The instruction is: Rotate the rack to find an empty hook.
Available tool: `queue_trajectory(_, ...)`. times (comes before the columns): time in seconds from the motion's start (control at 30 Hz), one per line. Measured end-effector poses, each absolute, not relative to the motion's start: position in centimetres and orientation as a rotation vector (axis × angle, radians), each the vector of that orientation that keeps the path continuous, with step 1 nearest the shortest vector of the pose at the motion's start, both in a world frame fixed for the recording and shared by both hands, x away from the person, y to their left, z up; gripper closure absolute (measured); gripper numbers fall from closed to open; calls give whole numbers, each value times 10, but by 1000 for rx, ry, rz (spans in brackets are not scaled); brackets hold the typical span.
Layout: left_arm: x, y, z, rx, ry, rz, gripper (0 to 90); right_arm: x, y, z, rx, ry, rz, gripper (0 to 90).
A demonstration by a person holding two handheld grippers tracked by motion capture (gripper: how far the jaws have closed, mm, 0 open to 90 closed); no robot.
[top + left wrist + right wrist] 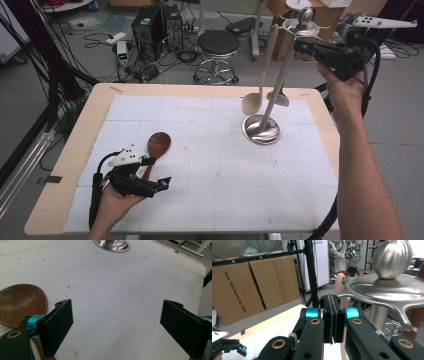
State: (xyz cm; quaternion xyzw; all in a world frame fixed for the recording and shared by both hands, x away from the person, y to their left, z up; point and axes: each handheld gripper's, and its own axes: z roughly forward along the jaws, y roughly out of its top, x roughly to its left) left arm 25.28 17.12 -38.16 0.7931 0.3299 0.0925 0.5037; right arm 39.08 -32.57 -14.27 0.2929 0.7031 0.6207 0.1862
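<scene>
Hanging utensils on the stand (280, 75), by the look of it. Beige spoon (260, 75) already hangs there, near the tabletop's far right corner. Brown wooden spoon (158, 145) lies near the left edge, bowl beside the left gripper (155, 172), whose jaws stand wide apart, empty. Right gripper (300, 46), jaws pressed together, sits at the stand's top. Straddle the handle squarely before closing.
</scene>
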Motion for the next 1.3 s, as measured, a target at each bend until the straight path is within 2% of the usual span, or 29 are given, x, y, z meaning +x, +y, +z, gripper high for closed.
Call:
queue_trajectory(0.23, 253, 172, -381, 1913, 802, 229, 118, 390, -326, -143, 831, 1983, 1750, 897)
queue_trajectory(0.3, 252, 172, -381, 1907, 805, 225, 118, 389, -325, -143, 824, 1993, 1757, 823)
queue_trajectory(0.5, 252, 175, -380, 1904, 810, 235, 118, 382, -320, -150, 803, 2023, 1790, 710)
queue_trajectory(0.73, 252, 174, -381, 1905, 815, 236, 118, 372, -313, -171, 808, 2087, 1786, 536)
queue_trajectory(1.3, 251, 174, -383, 1912, 820, 241, 118, 352, -302, -233, 838, 2192, 1798, 392)
